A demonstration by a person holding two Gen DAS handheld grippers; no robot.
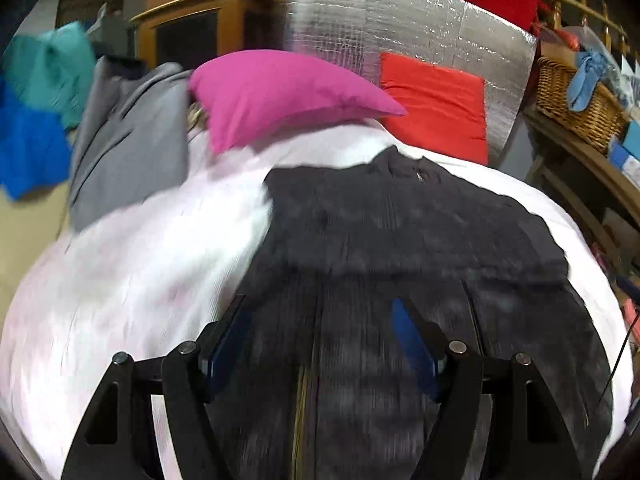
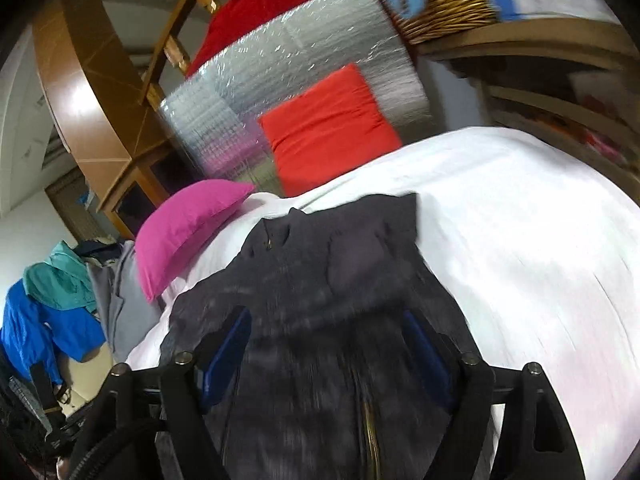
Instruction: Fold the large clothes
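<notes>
The left gripper (image 1: 320, 312) is hanging wide and empty just over the dark jacket (image 1: 400, 232), which is lying spread on the white bed (image 1: 140, 260); the right gripper (image 2: 328, 328) is hovering over it too, jaws wide with nothing in them. Grey cloth (image 1: 128, 140) is crowding the bed's left edge, a pink pillow (image 1: 280, 92) and red pillow (image 1: 436, 108) are sitting along the head against a foil sheet (image 1: 400, 28), and a wicker basket (image 1: 572, 96) is standing on shelves to the right. White sheet is lying bare on both sides of the jacket.
</notes>
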